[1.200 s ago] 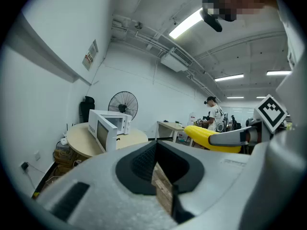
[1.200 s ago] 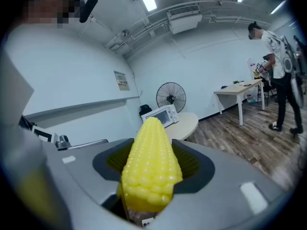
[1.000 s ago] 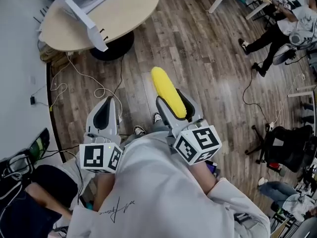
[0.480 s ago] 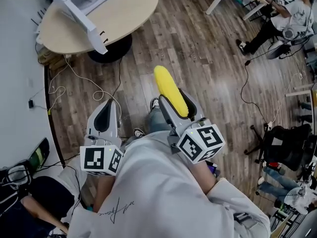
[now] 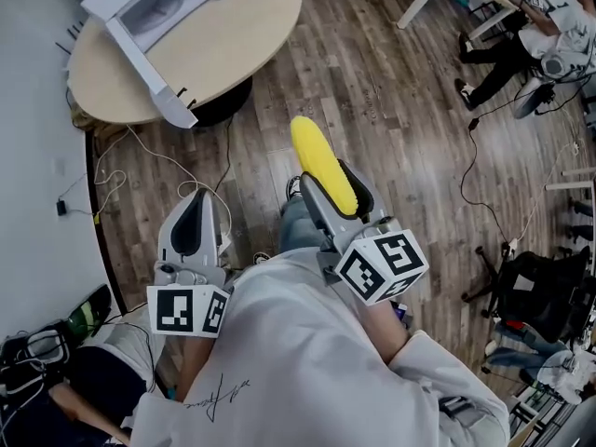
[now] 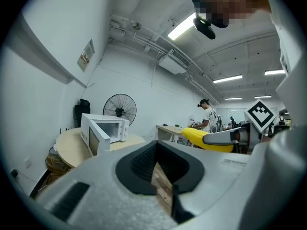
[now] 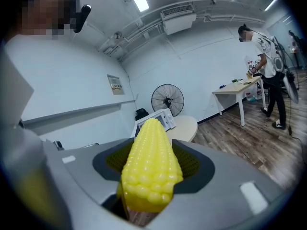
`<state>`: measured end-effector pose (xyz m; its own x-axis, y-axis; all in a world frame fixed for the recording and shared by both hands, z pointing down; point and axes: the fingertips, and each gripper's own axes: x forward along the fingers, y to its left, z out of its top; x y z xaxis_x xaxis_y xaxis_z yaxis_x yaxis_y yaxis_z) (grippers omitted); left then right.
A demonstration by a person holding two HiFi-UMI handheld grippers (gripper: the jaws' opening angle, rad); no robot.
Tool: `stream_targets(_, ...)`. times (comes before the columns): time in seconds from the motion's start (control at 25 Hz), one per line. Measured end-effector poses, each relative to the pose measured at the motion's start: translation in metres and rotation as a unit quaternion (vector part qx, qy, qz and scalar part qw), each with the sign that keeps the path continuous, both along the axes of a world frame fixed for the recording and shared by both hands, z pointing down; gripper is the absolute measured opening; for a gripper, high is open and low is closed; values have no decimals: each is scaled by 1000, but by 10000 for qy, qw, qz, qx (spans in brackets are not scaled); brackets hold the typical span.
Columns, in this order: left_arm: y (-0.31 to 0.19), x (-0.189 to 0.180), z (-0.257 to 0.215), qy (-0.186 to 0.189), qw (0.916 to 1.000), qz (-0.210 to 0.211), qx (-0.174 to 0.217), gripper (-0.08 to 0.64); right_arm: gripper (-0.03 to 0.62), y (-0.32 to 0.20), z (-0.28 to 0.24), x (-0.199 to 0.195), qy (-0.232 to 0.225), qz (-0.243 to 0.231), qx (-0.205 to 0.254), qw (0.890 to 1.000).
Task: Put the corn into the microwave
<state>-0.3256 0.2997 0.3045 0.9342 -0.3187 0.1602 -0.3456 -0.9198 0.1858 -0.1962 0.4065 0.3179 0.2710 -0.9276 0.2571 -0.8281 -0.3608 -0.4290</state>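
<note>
The corn (image 5: pixel 319 161) sits mid-frame in the head view, its tip aimed toward the open microwave (image 5: pixel 158 3) on the round table (image 5: pixel 247 35) at upper left, likely so it goes in tip first. Your right gripper (image 5: pixel 328 180) clamps it lengthwise, jaws fairly wide. Your left gripper (image 5: pixel 196 214) is closed and empty.

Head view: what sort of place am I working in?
Probably an open office or lab: wood-plank floor with loose cables, a round table bearing a microwave, and a person at a desk.
</note>
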Motion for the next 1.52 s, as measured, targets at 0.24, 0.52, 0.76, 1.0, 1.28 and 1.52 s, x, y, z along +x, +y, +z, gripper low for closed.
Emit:
stream_targets(0.24,-37,71,0,-33,10000,-40,24,-9,262,-41,1,72,-21,-273,8,9996)
stream_targets(0.52,-72,152,-1,4,9997,-233,-22,-9,262,-73,-3,156,-21,-515,66,9986)
stream_targets(0.76,-91,211,0,-13,9995,-317,86,-9,262,-96,2,210,-186,-707,172,9972)
stream_targets(1.0,-114,249,-2,-56,9980,-594,191,-9,262,-126,7,244,-352,-1059,241,9935)
stream_targets(1.28,-141,256,10,-124,9934,-1139,21,-9,262,-166,12,259,-339,-1534,169,9874)
stream_targets(1.52,-164,268,21,-102,9902,-1389,-85,-9,262,-198,16,264,-354,-2010,168,9788)
